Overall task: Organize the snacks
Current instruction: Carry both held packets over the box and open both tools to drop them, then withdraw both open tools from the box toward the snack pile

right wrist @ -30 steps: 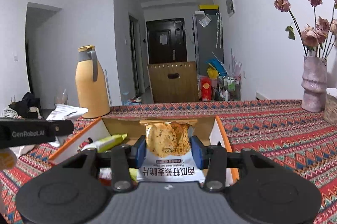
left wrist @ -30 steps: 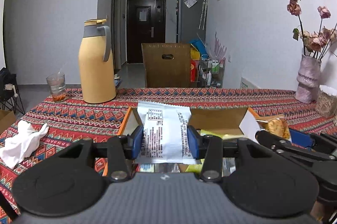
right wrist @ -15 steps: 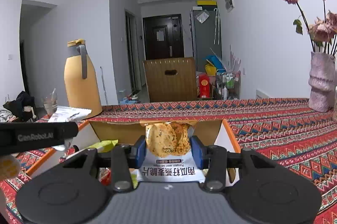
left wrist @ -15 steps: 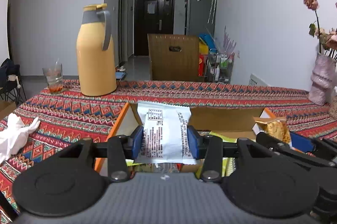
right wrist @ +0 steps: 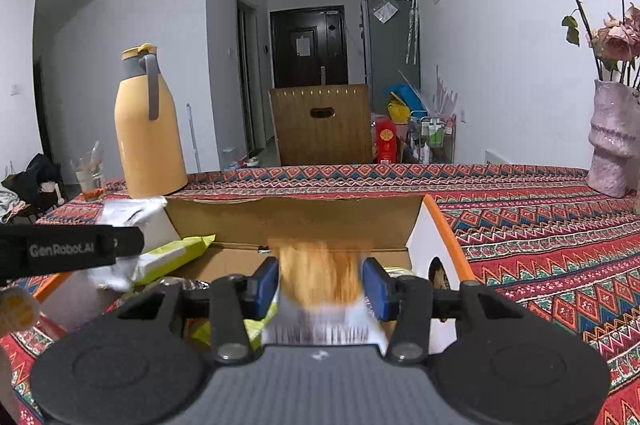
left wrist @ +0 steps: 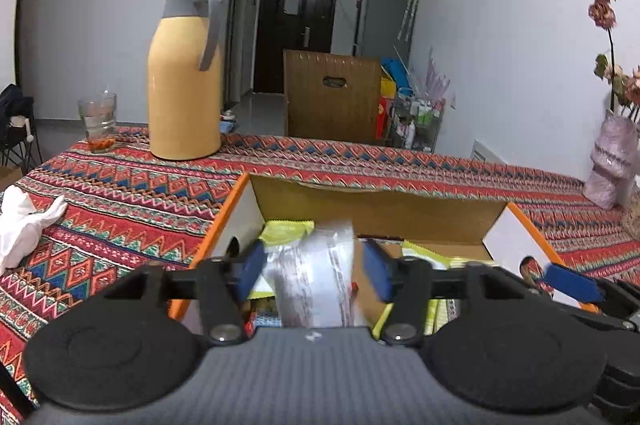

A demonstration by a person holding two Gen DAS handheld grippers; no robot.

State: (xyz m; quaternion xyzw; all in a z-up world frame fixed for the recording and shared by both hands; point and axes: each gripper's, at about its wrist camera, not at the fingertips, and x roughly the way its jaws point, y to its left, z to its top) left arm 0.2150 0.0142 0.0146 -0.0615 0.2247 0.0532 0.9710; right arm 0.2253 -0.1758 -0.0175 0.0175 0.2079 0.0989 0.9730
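Over an open cardboard box (left wrist: 376,209) with orange-edged flaps, two grippers hang side by side above a counter (left wrist: 120,185) draped in a red, zigzag-woven cloth. The left gripper (left wrist: 314,265) has its blue pads spreading apart; a glossy white snack packet (left wrist: 316,273), smeared by motion blur, sits between them with a gap showing on either side, above the box's interior. The right gripper (right wrist: 320,283) is likewise opening; a blurred packet (right wrist: 320,281) with an orange biscuit picture and a white lower band lies between its pads (whether the pads touch it cannot be told through the blur). Inside the box lie crinkled yellow-green wrappers (right wrist: 176,257). Behind the box's far left corner stands a smooth, rounded yellow thermos jug (left wrist: 184,77) with a grey handle, a ribbed glass tumbler (left wrist: 98,123) just left of it. Far right of the box, a knobbly pink vase (right wrist: 612,141) holds dried roses. A crumpled white tissue (left wrist: 24,225) rests well left of the box.
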